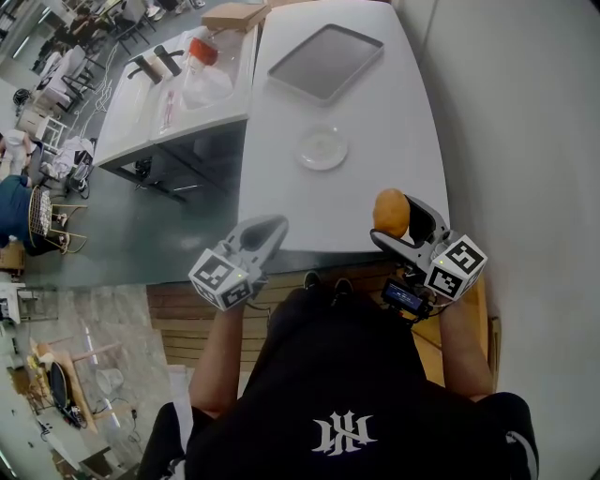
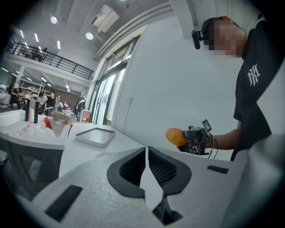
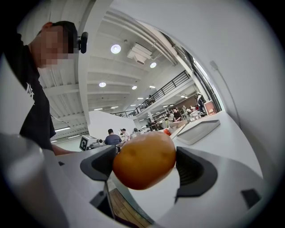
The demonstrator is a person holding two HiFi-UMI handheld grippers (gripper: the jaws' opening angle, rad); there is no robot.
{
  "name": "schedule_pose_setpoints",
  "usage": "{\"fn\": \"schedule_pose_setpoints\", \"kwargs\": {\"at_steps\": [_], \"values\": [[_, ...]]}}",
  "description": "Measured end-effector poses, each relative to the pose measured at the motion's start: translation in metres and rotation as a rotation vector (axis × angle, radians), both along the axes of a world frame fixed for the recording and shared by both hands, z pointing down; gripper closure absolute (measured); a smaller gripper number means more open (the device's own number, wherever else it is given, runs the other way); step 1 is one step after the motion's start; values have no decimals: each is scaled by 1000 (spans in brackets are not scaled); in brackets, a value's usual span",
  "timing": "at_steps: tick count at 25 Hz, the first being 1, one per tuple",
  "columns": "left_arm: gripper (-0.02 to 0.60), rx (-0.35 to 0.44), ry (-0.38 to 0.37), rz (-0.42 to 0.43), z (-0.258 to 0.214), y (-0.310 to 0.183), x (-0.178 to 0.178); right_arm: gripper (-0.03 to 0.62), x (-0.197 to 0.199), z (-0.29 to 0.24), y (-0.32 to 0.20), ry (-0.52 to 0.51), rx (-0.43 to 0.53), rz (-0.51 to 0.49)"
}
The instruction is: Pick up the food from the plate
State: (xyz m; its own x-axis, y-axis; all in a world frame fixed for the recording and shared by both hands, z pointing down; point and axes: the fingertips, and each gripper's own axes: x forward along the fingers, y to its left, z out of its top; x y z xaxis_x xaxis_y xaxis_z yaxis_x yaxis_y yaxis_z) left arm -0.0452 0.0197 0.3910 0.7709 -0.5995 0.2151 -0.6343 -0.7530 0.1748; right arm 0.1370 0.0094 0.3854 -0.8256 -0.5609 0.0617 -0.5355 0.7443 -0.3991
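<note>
The white table (image 1: 375, 122) carried a grey tray (image 1: 325, 61) at its far end. The left gripper (image 1: 275, 227) sat at the near table edge, jaws pressed together. The right gripper (image 1: 401, 217) was clamped on the food. The small plate (image 1: 322, 148) lay mid-table. The round orange-brown food (image 1: 391, 212) was held near the table's near edge, well apart from the plate.

There is one round orange-brown piece of food (image 1: 392, 213), at three o'clock. One plate (image 1: 322, 148) lies just toward twelve o'clock from centre, and one tray (image 1: 325, 62) sits at twelve o'clock. Grippers number two: the left gripper (image 1: 272, 228) near centre and the right gripper (image 1: 403, 211) at three o'clock. Two tabletops show, the white tabletop (image 1: 394, 122) and a second tabletop (image 1: 131, 103) at ten o'clock, with one cardboard box (image 1: 234, 16) at twelve.
</note>
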Motion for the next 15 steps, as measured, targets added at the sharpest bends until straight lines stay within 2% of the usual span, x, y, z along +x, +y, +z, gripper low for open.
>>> {"fn": "schedule_pose_setpoints", "kwargs": {"at_steps": [15], "values": [[561, -21, -12, 33, 7, 4, 8, 215, 5, 0, -3, -19, -1, 30]]}}
